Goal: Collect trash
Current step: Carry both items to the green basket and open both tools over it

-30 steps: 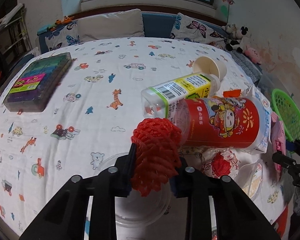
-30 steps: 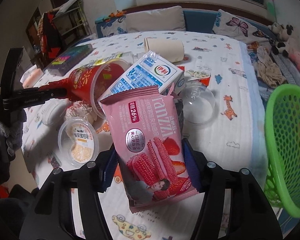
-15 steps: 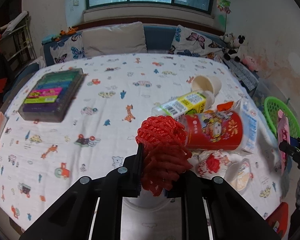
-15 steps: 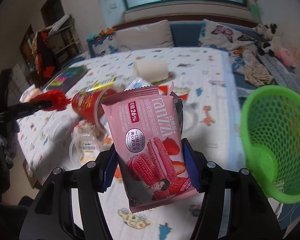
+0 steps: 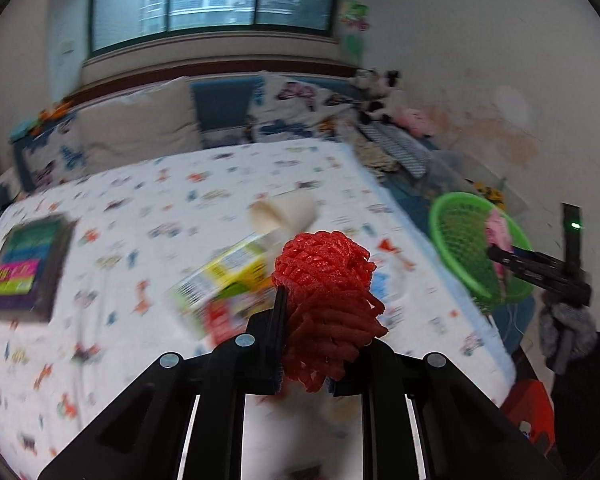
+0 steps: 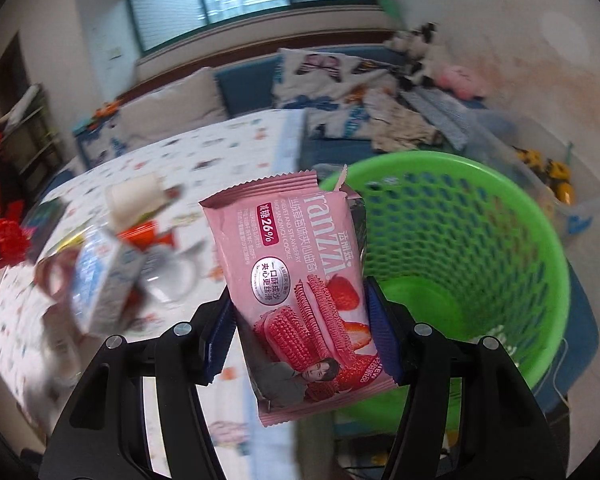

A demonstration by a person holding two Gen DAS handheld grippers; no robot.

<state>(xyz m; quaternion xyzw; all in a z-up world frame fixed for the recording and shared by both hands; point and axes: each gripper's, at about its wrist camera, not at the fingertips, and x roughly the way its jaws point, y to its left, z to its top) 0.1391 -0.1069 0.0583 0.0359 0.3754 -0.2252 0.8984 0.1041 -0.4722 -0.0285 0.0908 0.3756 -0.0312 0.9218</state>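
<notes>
Gripping a red foam net wad [image 5: 324,304], the left gripper [image 5: 305,344] has its jaws clamped right down on it, wad bulging above and below the pads, held clear above the table [image 5: 180,184] with the cartoon-print cloth. Right gripper [image 6: 302,332] pinches a pink strawberry cookie wrapper [image 6: 296,280] by its sides, jaws part-way apart at wrapper width, blue pads pressed on both edges; wrapper stands upright, torn top edge up. In the right wrist view the wrapper sits in front of the green mesh basket [image 6: 480,240], basket mouth open to the camera just behind and right of it; basket bottom looks bare green. Left wrist view shows the same basket off the table's right edge, with the pink wrapper at its rim. Remaining trash on the table, blurred: paper cup [image 5: 284,212] on its side, yellow-green labelled bottle [image 5: 224,276], red tub partly hidden behind the left gripper, milk carton [image 6: 104,284], clear plastic lid [image 6: 172,280]. Dark box with a colourful label [image 5: 28,264] lies at the table's left side, well apart from the pile.
</notes>
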